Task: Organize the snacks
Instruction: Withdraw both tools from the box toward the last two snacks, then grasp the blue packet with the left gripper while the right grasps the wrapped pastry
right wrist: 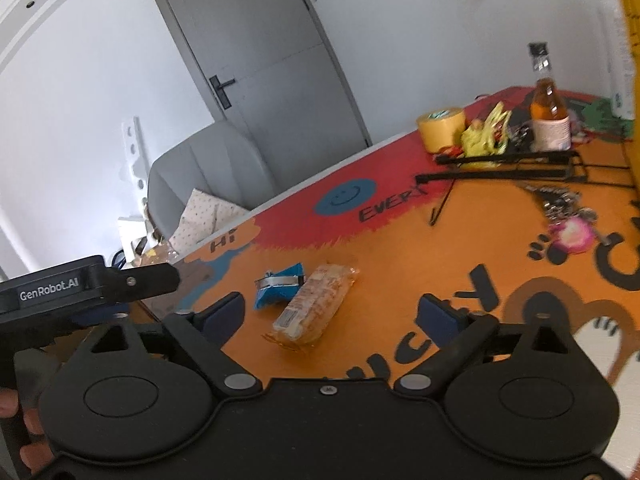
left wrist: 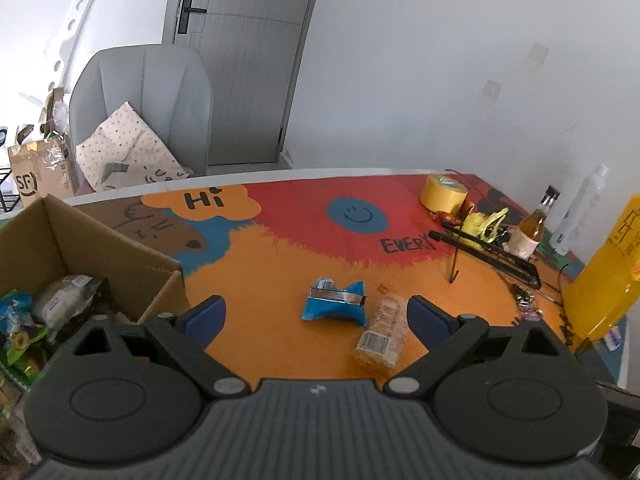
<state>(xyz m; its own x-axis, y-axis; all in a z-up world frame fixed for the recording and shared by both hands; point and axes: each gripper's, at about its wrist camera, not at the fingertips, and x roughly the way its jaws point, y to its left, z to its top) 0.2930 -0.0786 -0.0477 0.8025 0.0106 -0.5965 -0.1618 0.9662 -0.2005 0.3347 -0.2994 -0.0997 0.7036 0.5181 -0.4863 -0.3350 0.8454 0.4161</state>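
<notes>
A blue snack packet [left wrist: 335,299] and a clear-wrapped biscuit bar [left wrist: 383,326] lie side by side on the orange table mat. Both show in the right wrist view, the packet [right wrist: 279,285] left of the bar [right wrist: 313,304]. A cardboard box [left wrist: 92,248] at the left holds several snack packs. My left gripper [left wrist: 316,320] is open and empty, above the mat just short of the two snacks. My right gripper [right wrist: 332,314] is open and empty, with the bar between its fingers' line of sight. The left gripper's body [right wrist: 80,288] shows at the left of the right wrist view.
A yellow tape roll [left wrist: 443,194], yellow wrappers [left wrist: 484,224], a black wire rack [left wrist: 492,250], an amber bottle [left wrist: 532,228], a white bottle [left wrist: 580,212] and a tall yellow bag [left wrist: 608,272] crowd the far right. A keyring [right wrist: 568,216] lies on the mat. A grey chair [left wrist: 140,108] stands behind the table.
</notes>
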